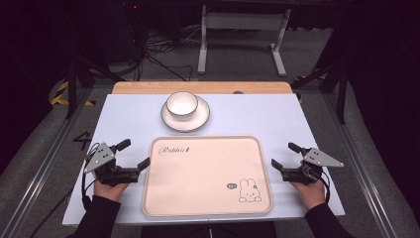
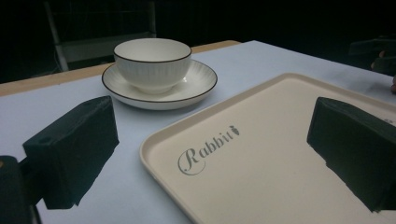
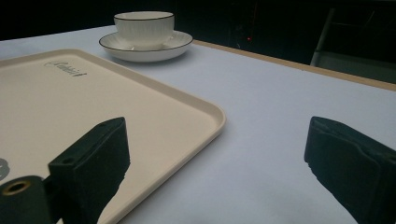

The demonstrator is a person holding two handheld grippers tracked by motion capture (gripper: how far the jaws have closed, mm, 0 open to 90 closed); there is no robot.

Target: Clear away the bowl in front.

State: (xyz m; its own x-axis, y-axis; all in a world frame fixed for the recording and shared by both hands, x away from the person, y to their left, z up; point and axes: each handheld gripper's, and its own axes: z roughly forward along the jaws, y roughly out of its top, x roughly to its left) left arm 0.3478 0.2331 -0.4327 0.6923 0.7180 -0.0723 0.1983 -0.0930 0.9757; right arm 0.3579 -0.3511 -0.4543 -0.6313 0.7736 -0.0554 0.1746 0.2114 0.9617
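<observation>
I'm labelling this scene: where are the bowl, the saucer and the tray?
bowl (image 1: 182, 105), high view, its inside.
saucer (image 2: 201, 77), left gripper view, bare right rim.
tray (image 1: 205, 171), high view, its bare middle.

A tray (image 1: 208, 173) lies on the worktop (image 1: 129, 116) at the middle of its near edge, with a bowl (image 1: 182, 105) sitting in a saucer (image 1: 200, 118) just behind it, toward the far edge. The left tongs (image 1: 134, 153) sit at the tray's left rim, one jaw over that rim and the other over the worktop; the right tongs (image 1: 286, 154) sit just off its right rim, toward the worktop's right edge
</observation>
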